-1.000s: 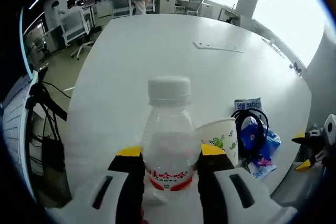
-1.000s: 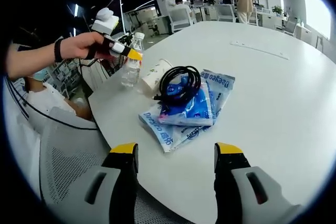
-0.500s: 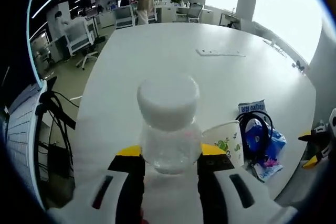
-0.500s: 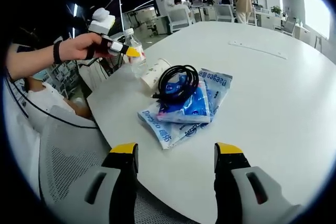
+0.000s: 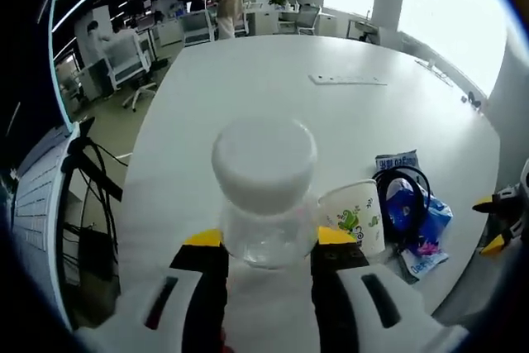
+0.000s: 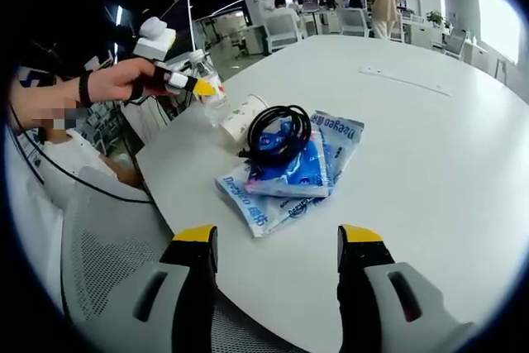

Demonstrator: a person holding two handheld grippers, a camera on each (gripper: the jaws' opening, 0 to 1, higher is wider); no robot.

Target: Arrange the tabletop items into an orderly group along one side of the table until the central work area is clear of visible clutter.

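Note:
My left gripper (image 5: pixel 267 245) is shut on a clear water bottle (image 5: pixel 264 196) with a white cap, tilted toward the camera and held above the white table (image 5: pixel 248 97). In the right gripper view the same left gripper (image 6: pixel 186 84) holds the bottle (image 6: pixel 211 93) over the table's near-left corner. A paper cup (image 5: pixel 355 217) lies on its side beside a coiled black cable (image 5: pixel 405 204) on blue packets (image 5: pixel 421 229). The cup (image 6: pixel 241 115), cable (image 6: pixel 277 134) and packets (image 6: pixel 289 175) lie ahead of my right gripper (image 6: pixel 277 241), which is open and holds nothing.
A flat white strip (image 5: pixel 347 80) lies far across the table, seen as well as a strip (image 6: pixel 405 78) in the right gripper view. A mesh chair (image 6: pixel 107 262) stands at the table's near edge. Office desks, chairs and people fill the background.
The bottle has been lifted and tipped toward the left camera, so its cap now faces the lens. The right gripper has stayed put.

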